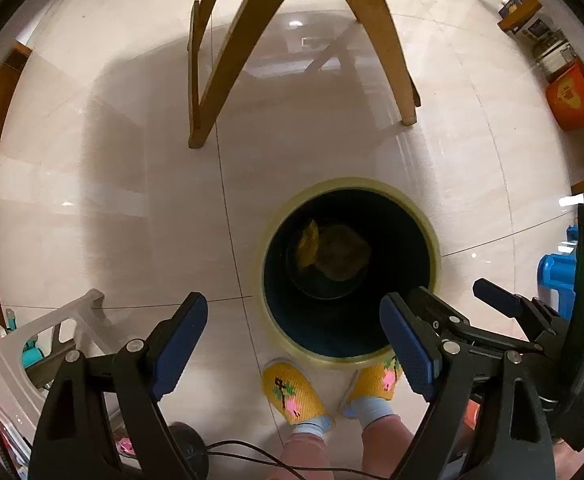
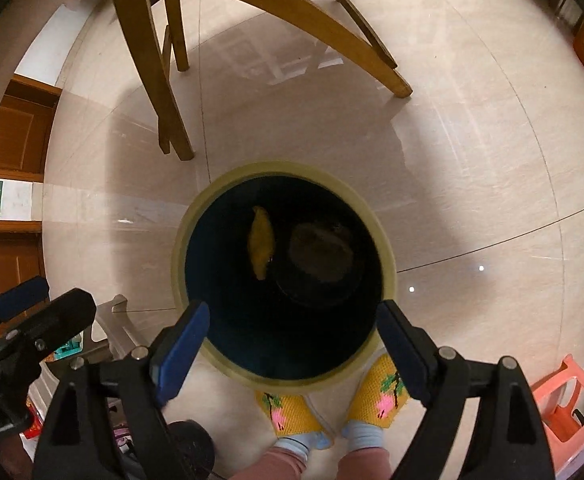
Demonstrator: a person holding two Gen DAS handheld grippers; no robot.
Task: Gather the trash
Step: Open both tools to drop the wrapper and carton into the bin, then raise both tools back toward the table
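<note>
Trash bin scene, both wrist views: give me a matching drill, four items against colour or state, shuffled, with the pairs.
Items:
1. trash bin rim
2. banana peel
3. slippers
4. right gripper

Colour or state:
A. lying inside the bin
B. open and empty
C. pale yellow-green
D. yellow with pink flowers

Pairs: 1-C, 2-A, 3-D, 4-B
</note>
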